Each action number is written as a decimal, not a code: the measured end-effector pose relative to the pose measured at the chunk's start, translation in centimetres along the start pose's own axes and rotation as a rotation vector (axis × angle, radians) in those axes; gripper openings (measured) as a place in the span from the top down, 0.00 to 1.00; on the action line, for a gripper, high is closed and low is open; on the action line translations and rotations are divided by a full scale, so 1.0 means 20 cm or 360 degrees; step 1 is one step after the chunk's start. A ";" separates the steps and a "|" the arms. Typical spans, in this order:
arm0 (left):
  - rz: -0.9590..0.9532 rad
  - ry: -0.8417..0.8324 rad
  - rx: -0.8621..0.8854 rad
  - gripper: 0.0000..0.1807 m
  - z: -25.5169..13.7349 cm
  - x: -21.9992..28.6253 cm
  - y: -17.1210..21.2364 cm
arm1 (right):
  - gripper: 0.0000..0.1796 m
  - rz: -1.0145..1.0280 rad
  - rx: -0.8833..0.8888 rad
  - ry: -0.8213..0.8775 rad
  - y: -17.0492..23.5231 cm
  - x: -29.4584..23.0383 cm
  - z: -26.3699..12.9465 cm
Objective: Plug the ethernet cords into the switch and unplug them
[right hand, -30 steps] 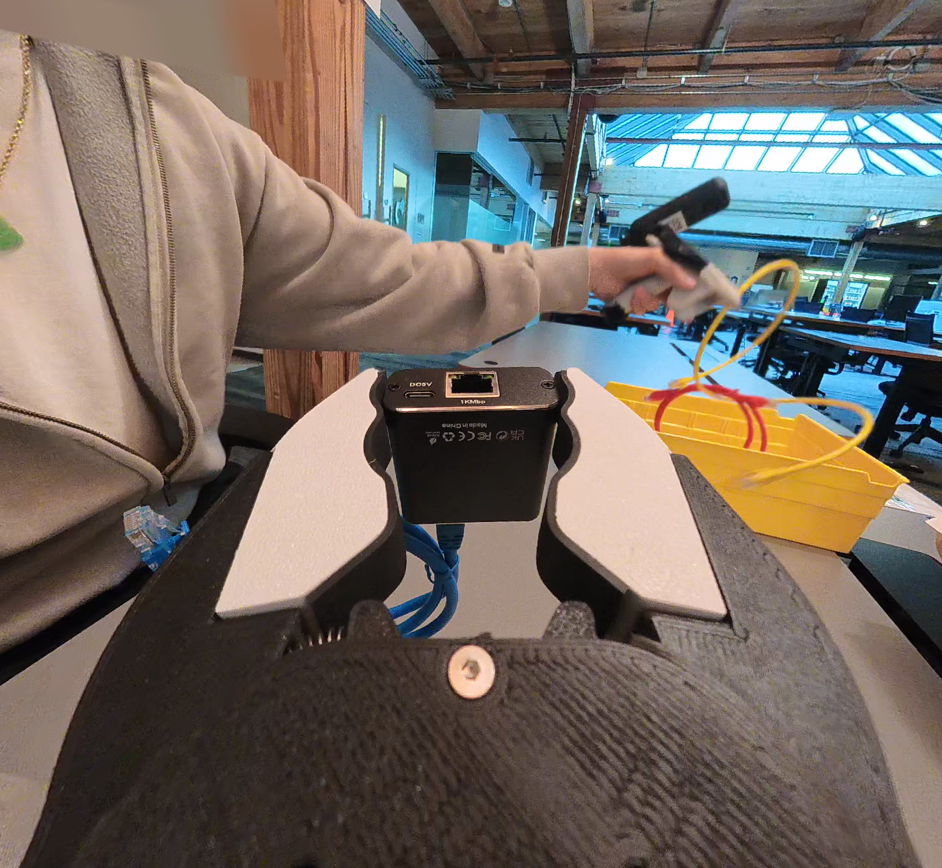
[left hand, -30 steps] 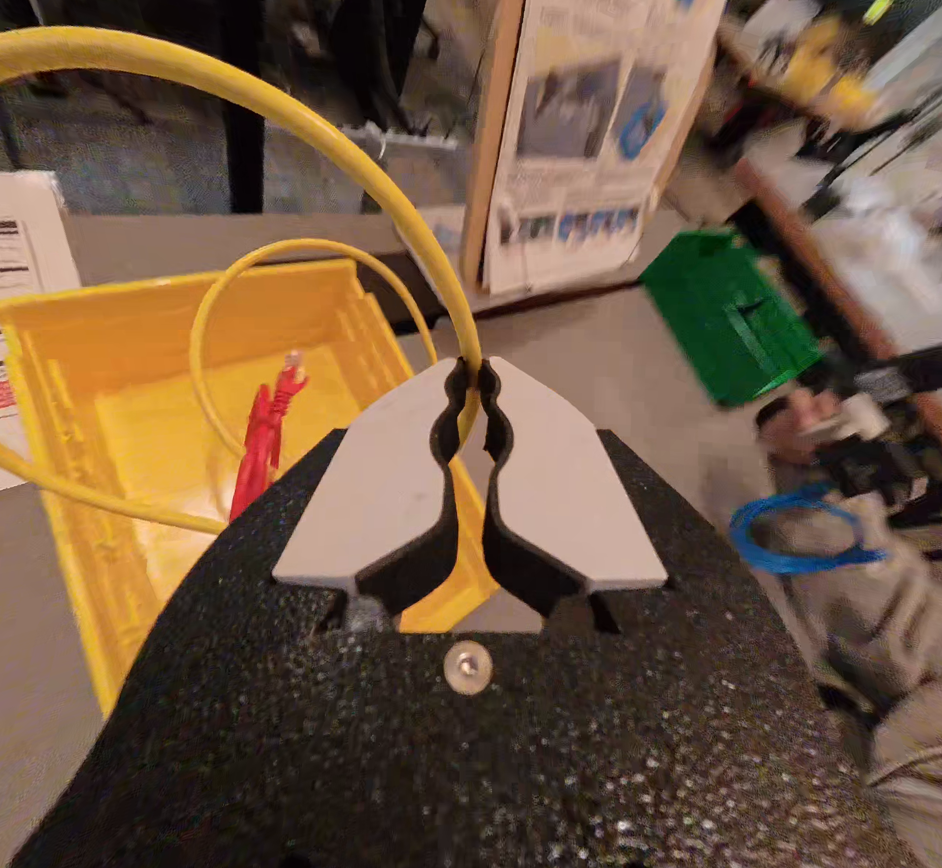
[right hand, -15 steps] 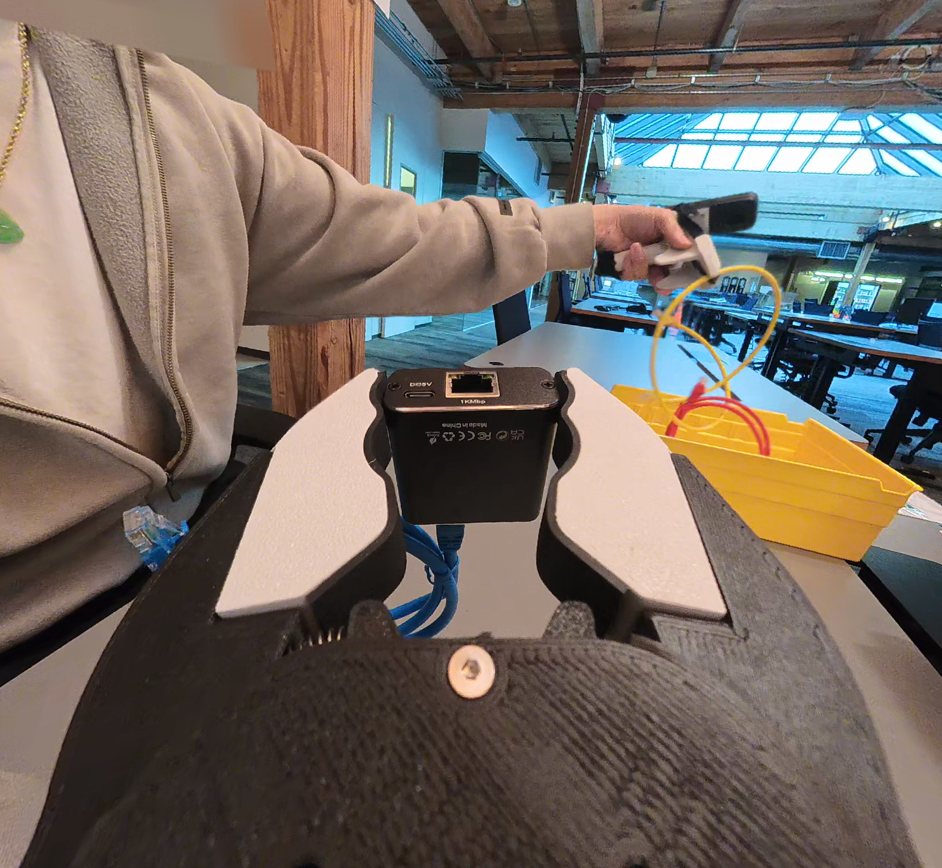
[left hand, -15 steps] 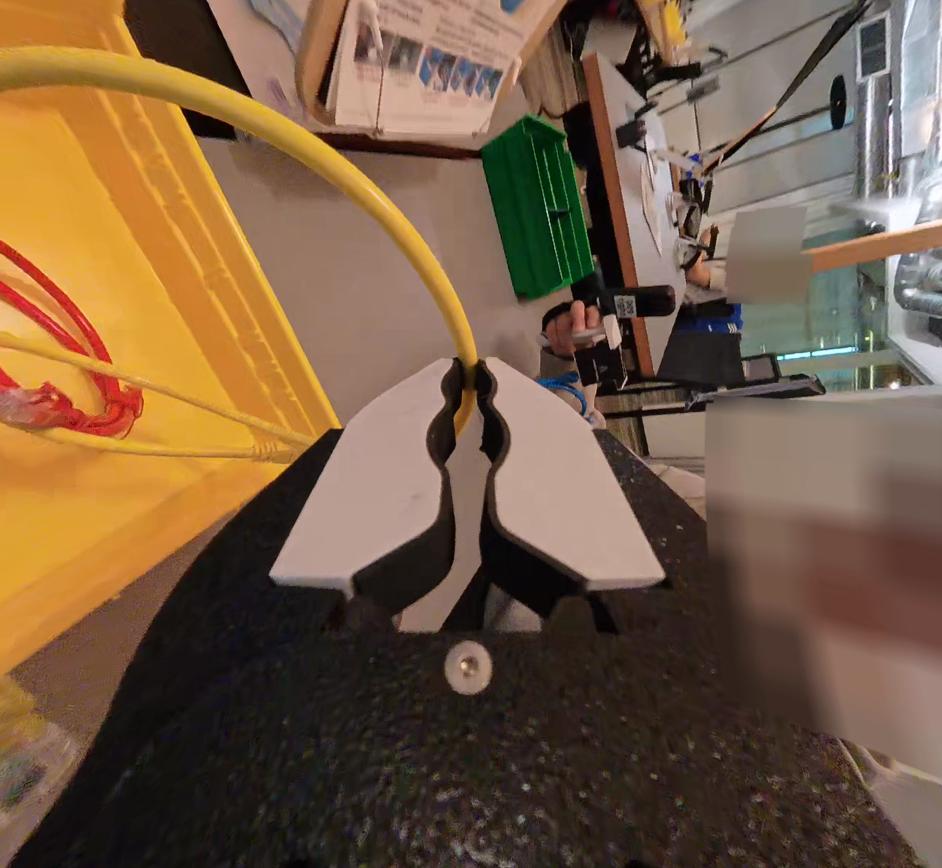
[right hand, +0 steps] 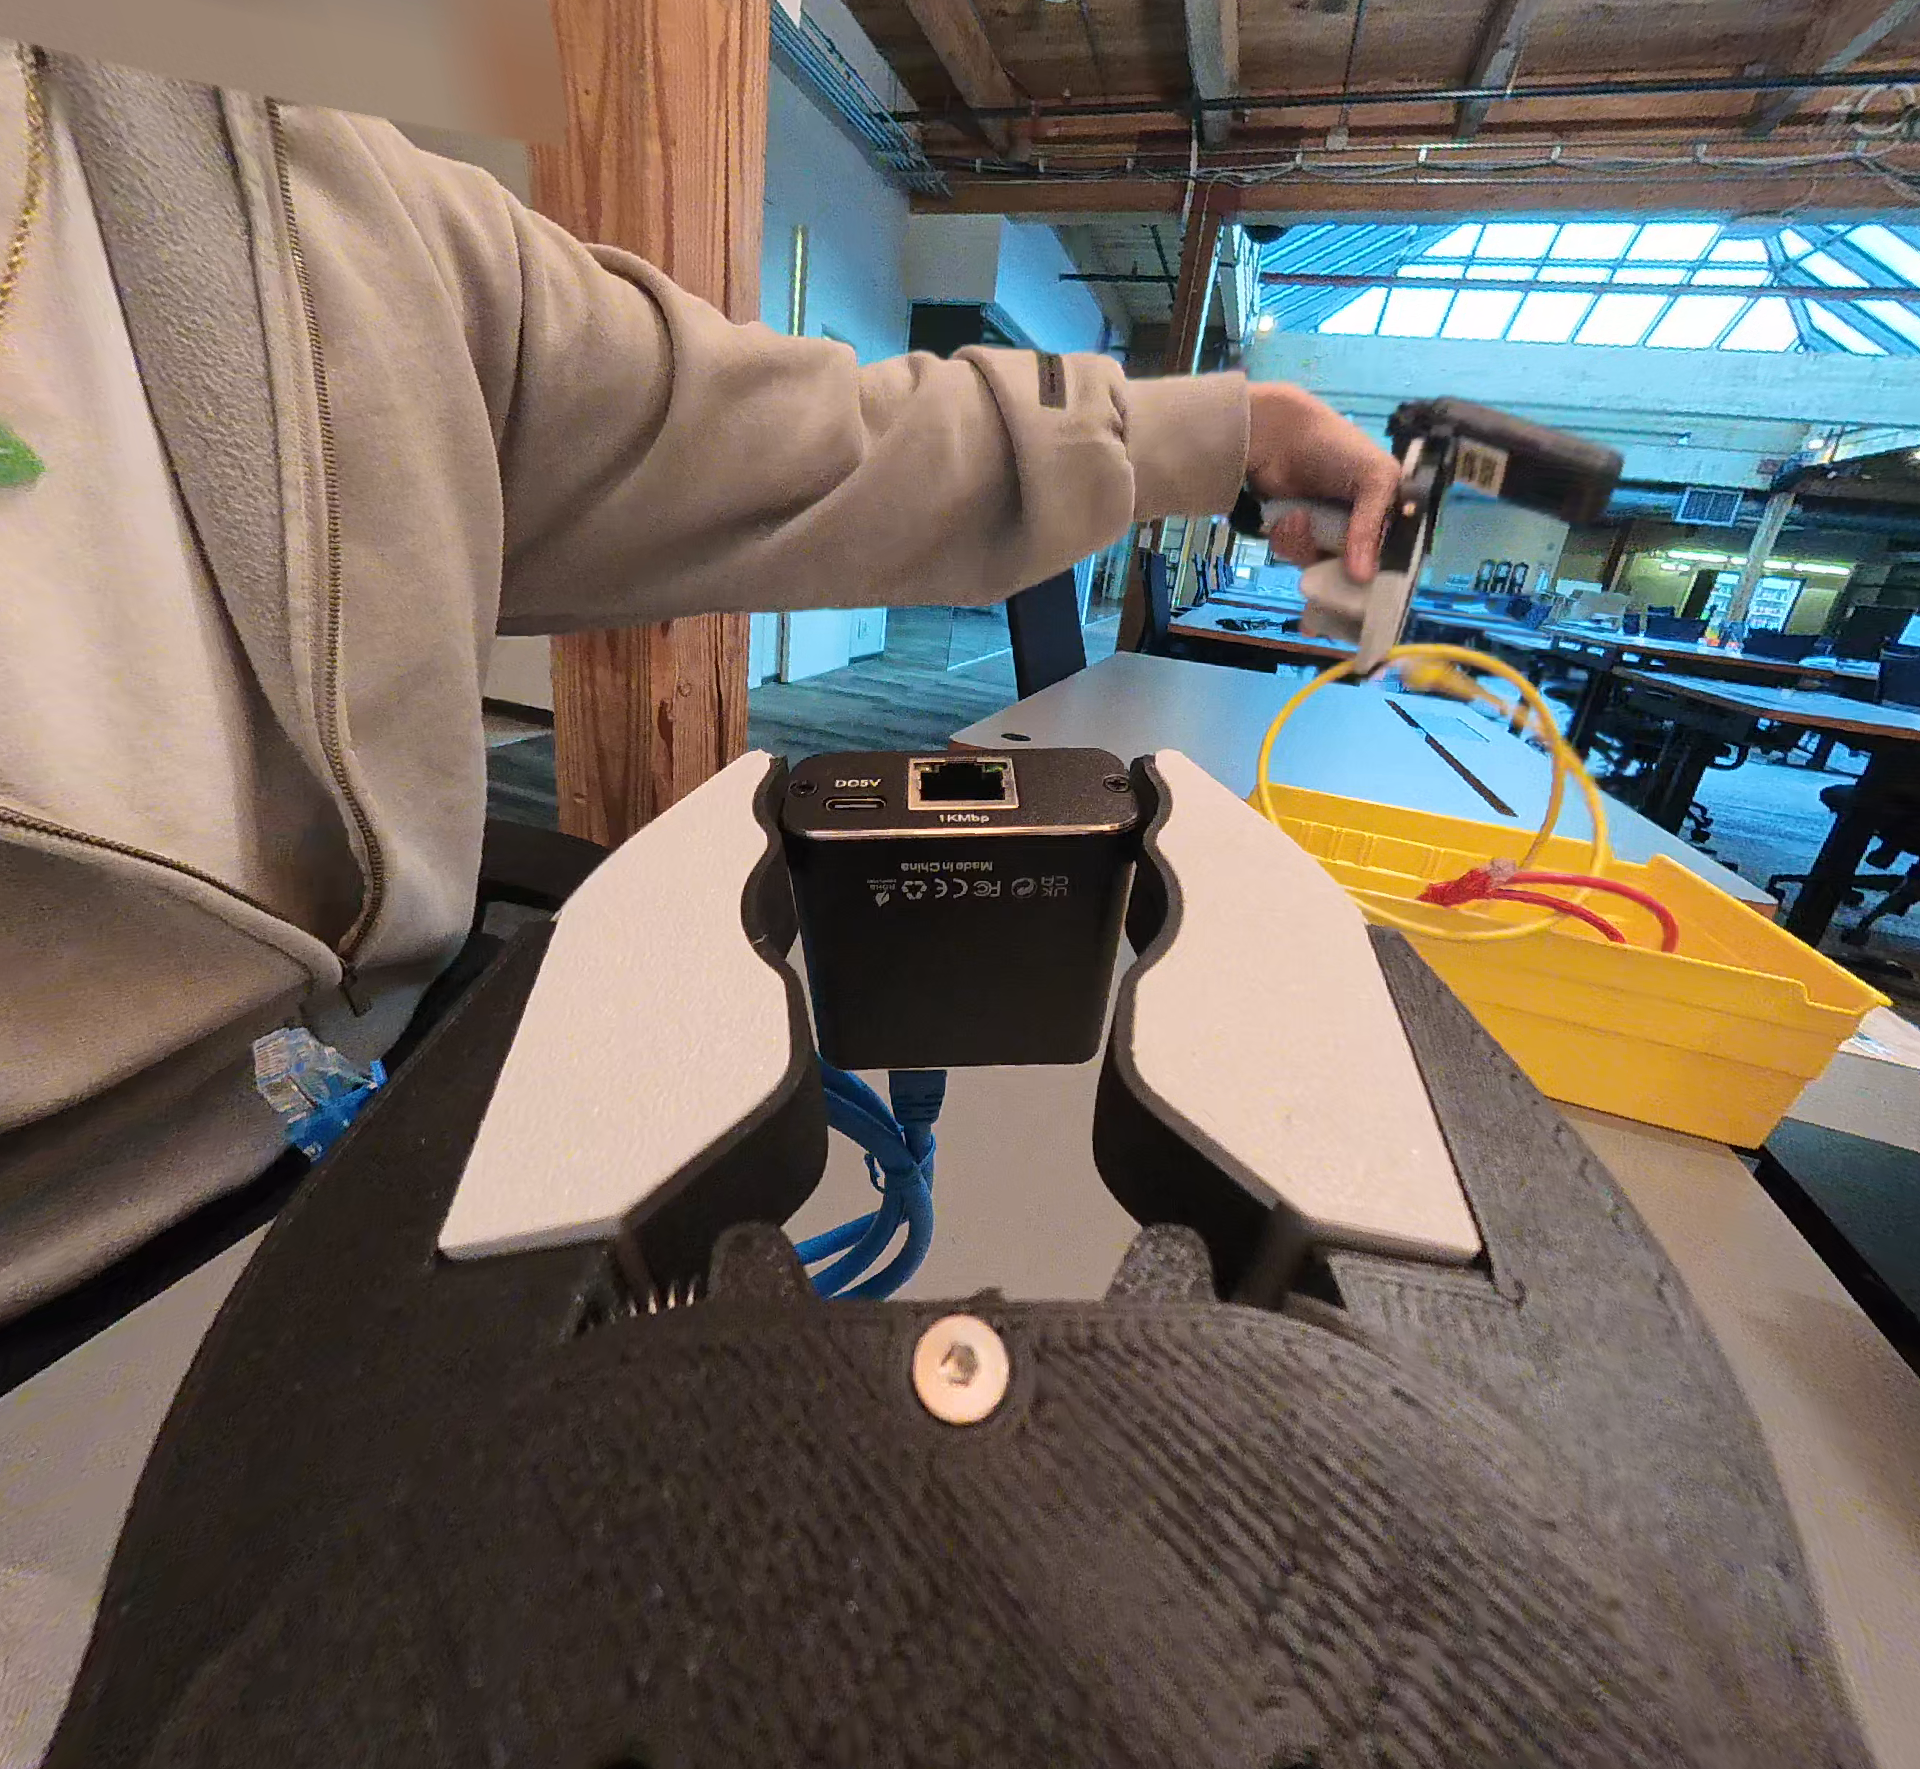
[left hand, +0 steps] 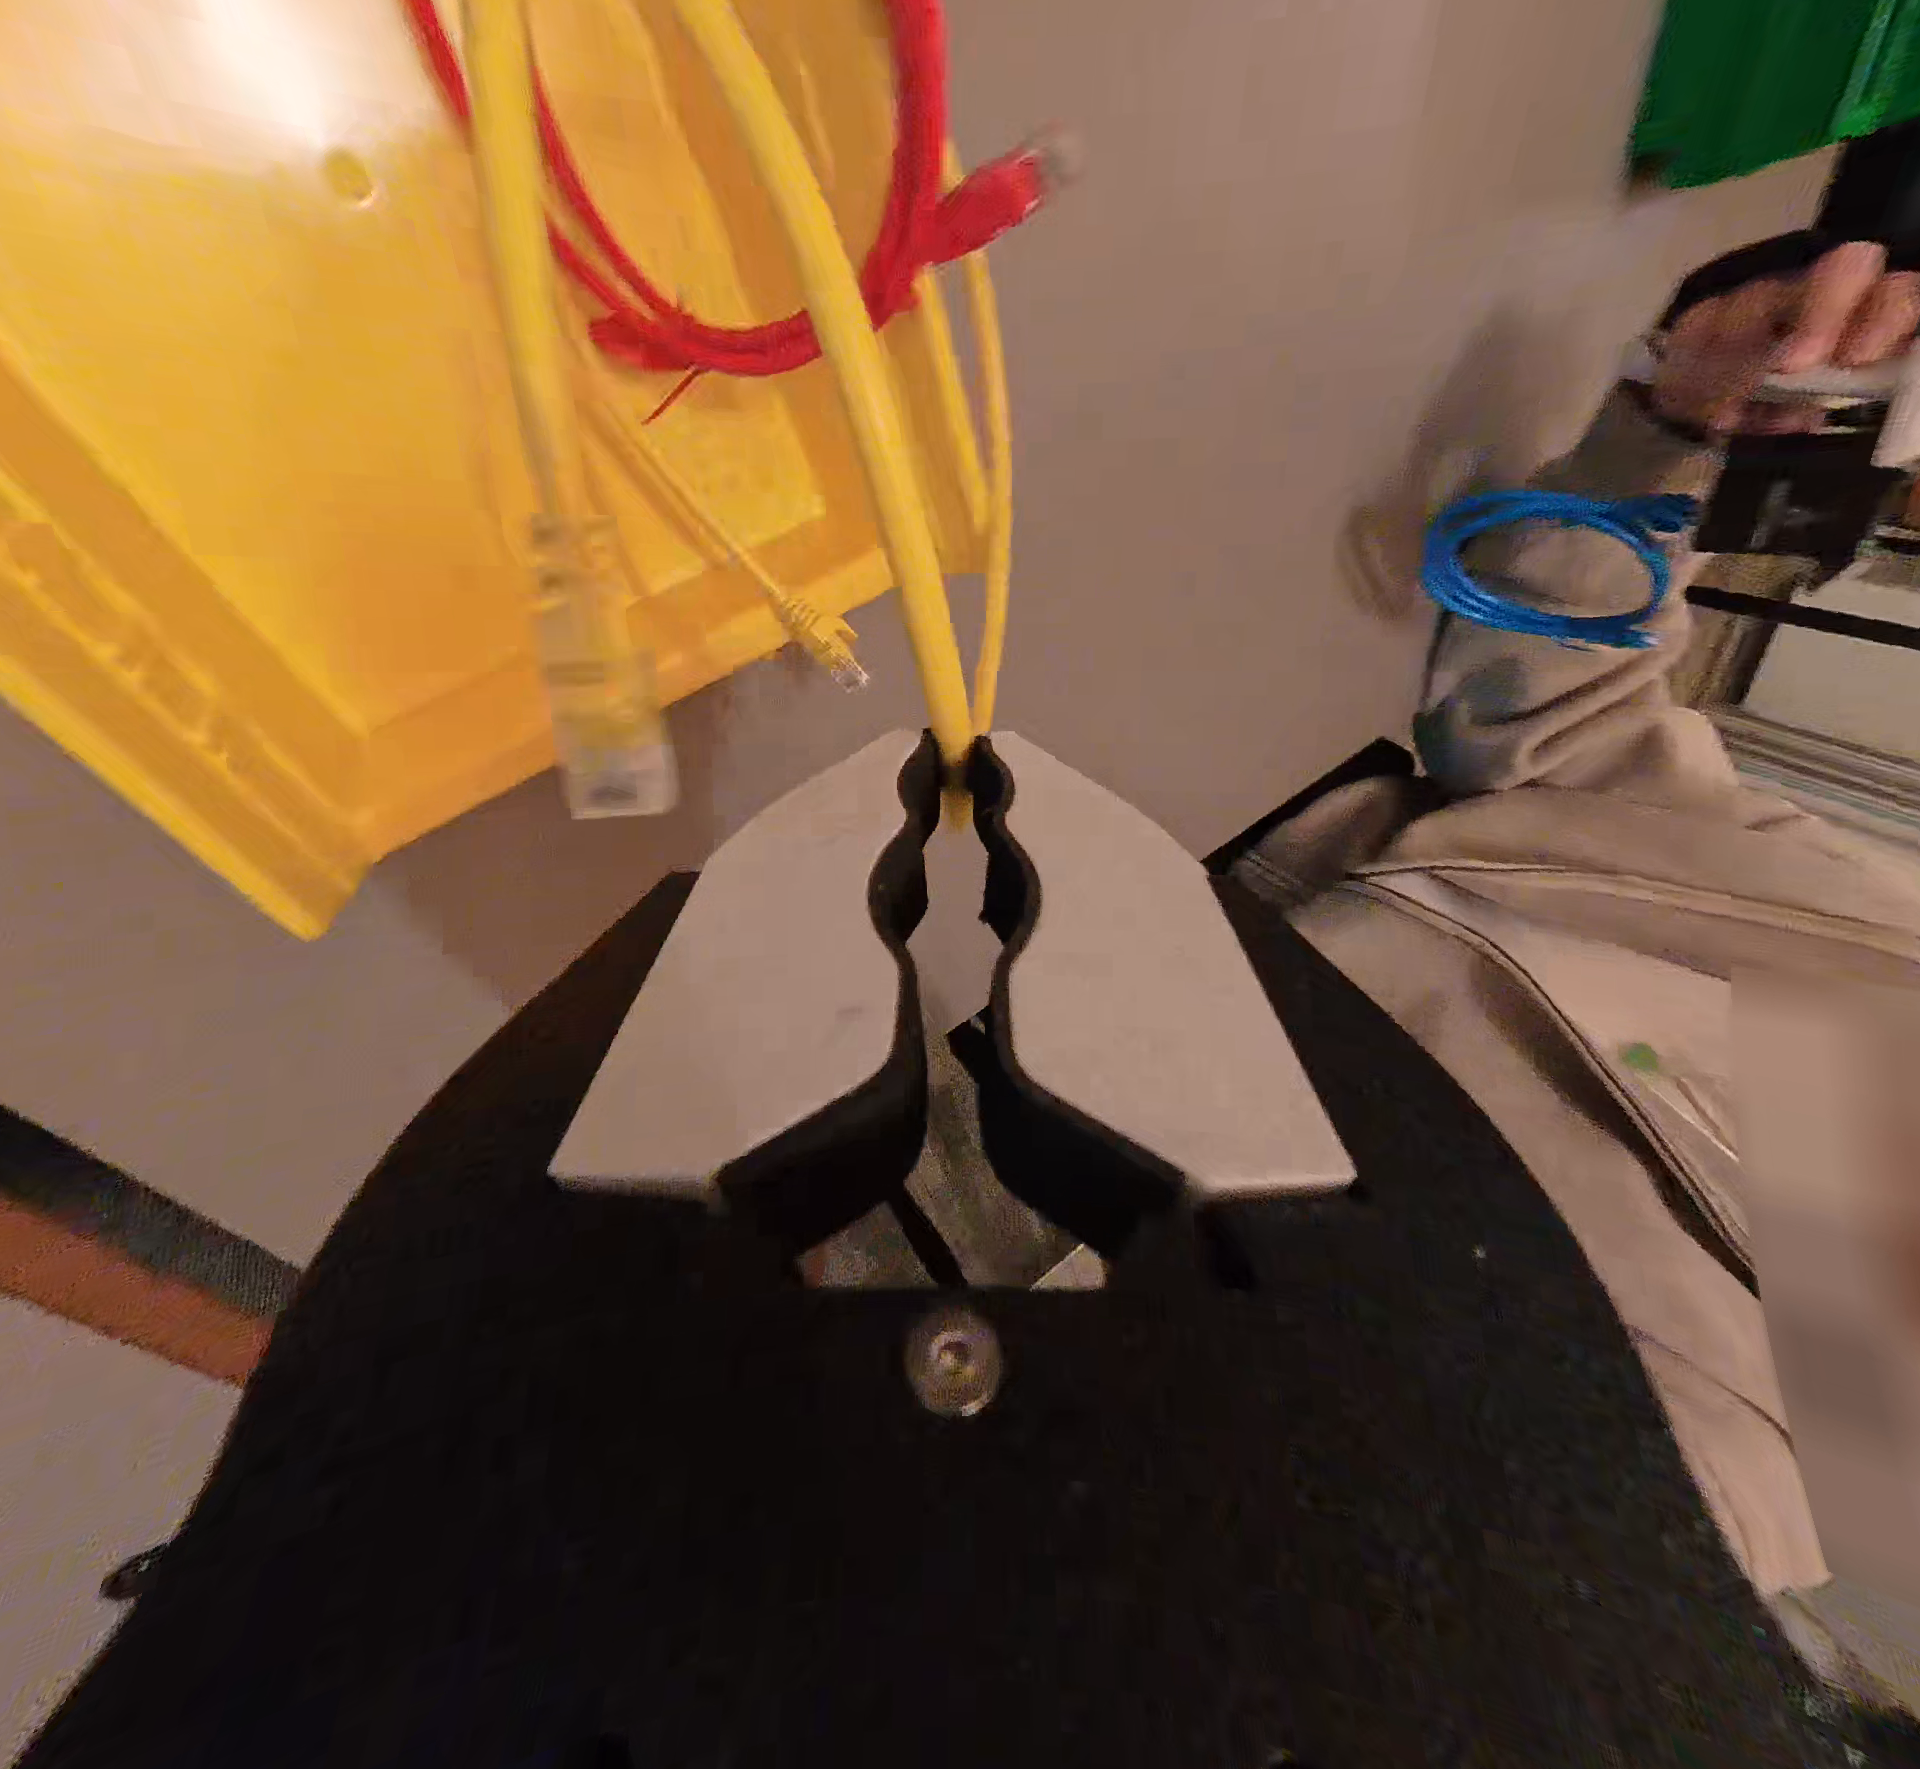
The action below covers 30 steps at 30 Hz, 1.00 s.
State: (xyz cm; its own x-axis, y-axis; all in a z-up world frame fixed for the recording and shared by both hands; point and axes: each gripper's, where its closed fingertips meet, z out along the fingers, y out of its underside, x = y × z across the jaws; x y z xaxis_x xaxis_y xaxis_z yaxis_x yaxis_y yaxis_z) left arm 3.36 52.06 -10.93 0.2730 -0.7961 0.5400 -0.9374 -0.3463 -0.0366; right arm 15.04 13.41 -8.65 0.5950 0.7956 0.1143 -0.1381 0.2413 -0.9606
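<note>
My left gripper (left hand: 957, 755) is shut on a yellow ethernet cord (left hand: 831, 265) and points down over the yellow bin (left hand: 208, 265). The cord's loop hangs below it, with one plug (left hand: 608, 732) dangling near. A red cord (left hand: 914, 161) is tangled in the yellow loop. My right gripper (right hand: 956, 774) is shut on a small black switch (right hand: 956, 930), its empty port (right hand: 961, 781) facing away. A blue cord (right hand: 883, 1189) is plugged into the switch's near end. The left gripper (right hand: 1382, 618) shows far right in the right wrist view, holding the yellow cord (right hand: 1288, 722) above the bin (right hand: 1621, 1013).
A green bin (left hand: 1787, 5) stands on the grey table (left hand: 1247, 265) beyond the yellow one. The person's sleeve (right hand: 727, 472) stretches across the right wrist view. A coil of blue cord (left hand: 1548, 581) lies at the person's lap. A wooden post (right hand: 655, 369) stands behind. Tip to tip, the grippers are about 40 cm apart.
My left gripper has tipped to point down over the bin, lifting the yellow cord; the red cord has been dragged up with it. My right gripper and the switch have stayed still.
</note>
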 end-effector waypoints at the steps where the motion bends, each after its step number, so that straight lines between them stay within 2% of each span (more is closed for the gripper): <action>1: -0.0051 -0.0090 -0.0049 0.97 0.03 -0.06 0.02 | 0.65 -0.0002 0.0003 -0.0003 0.00 0.00 0.00; 6: -0.0117 -0.0788 -0.0579 0.97 0.02 -0.32 0.26 | 0.65 -0.0008 0.0024 -0.0008 -0.02 -0.01 -0.01; 8: 0.0035 -0.0959 -0.0823 0.97 -0.04 -0.29 0.33 | 0.65 -0.0007 0.0028 -0.0009 -0.02 -0.01 -0.01; 10: 0.0376 -0.0906 -0.0967 0.97 -0.07 -0.16 0.36 | 0.65 -0.0006 0.0029 -0.0008 -0.02 -0.01 -0.01; 12: 0.0799 -0.0750 -0.0926 0.97 -0.07 0.01 0.34 | 0.65 -0.0009 0.0031 -0.0009 -0.03 -0.01 -0.01; 15: 0.1107 -0.0923 -0.0719 0.97 -0.19 0.12 0.21 | 0.65 -0.0013 0.0032 -0.0013 -0.03 -0.01 -0.01; 20: 0.1688 -0.1704 -0.0614 0.97 -0.47 0.12 0.03 | 0.65 -0.0021 0.0034 -0.0026 -0.04 -0.02 0.00; 23: 0.1757 -0.2049 -0.0432 0.97 -0.63 0.18 -0.06 | 0.65 -0.0024 0.0036 -0.0032 -0.04 -0.03 0.01; 26: 0.1607 -0.2213 -0.0275 0.97 -0.80 0.19 -0.06 | 0.65 -0.0033 0.0035 -0.0041 -0.05 -0.03 0.01; 28: 0.1642 -0.2219 -0.0381 0.97 -0.79 0.18 -0.01 | 0.65 -0.0040 0.0035 -0.0044 -0.05 -0.04 0.02; 30: 0.1745 -0.2072 -0.0844 0.97 -0.67 0.11 0.13 | 0.65 -0.0040 0.0038 -0.0047 -0.06 -0.04 0.02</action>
State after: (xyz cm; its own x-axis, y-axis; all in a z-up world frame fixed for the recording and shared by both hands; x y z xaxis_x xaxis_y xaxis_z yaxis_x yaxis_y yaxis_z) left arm -1.42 56.05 1.50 -0.7316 -0.4615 -0.5017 -0.6808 0.5326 0.5028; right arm 14.46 12.68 -7.59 0.5750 0.8050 0.1462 -0.1422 0.2743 -0.9511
